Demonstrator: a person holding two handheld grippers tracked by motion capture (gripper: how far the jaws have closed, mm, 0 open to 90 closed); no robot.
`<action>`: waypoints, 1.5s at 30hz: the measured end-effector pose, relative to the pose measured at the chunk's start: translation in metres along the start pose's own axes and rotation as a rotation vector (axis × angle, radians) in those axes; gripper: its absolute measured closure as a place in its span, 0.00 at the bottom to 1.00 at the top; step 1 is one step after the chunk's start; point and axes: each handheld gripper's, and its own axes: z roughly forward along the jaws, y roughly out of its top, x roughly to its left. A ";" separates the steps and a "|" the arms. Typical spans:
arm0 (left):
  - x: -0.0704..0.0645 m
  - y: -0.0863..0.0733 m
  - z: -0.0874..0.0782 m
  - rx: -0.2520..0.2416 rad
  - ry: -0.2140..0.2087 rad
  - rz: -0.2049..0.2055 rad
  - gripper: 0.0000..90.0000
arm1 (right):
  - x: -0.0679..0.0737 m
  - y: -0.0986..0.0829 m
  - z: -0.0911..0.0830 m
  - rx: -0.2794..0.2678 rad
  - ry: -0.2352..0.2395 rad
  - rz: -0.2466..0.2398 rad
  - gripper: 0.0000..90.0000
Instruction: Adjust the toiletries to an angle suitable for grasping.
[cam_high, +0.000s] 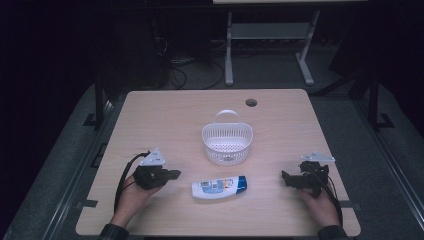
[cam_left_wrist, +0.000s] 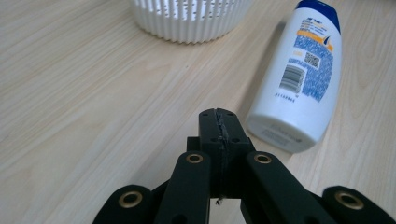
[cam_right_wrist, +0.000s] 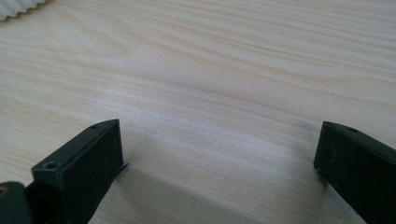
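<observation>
White bottle (cam_high: 219, 187) beside left claw (cam_high: 174, 174)

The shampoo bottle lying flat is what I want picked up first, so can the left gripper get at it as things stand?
Probably yes. The shampoo bottle lies just beside the left gripper, with bare table between them. But its jaws are shut, so they must open first.

I'm seeing the table (cam_high: 280, 125) lying evenly lit while everything around it is sinking into near-black. Beside the bottle (cam_left_wrist: 299, 70), a soft shadow is falling, and the nearest jaws are blurring slightly.
</observation>
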 end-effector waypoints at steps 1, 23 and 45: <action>-0.001 0.002 0.003 0.001 -0.003 0.009 1.00 | 0.000 0.000 0.000 0.000 0.001 0.000 0.01; -0.013 0.015 0.044 0.070 -0.042 0.070 1.00 | 0.000 0.000 0.000 0.001 0.005 -0.006 0.01; -0.026 0.008 0.047 0.098 -0.091 0.060 1.00 | 0.000 0.000 0.000 0.001 0.007 -0.007 0.01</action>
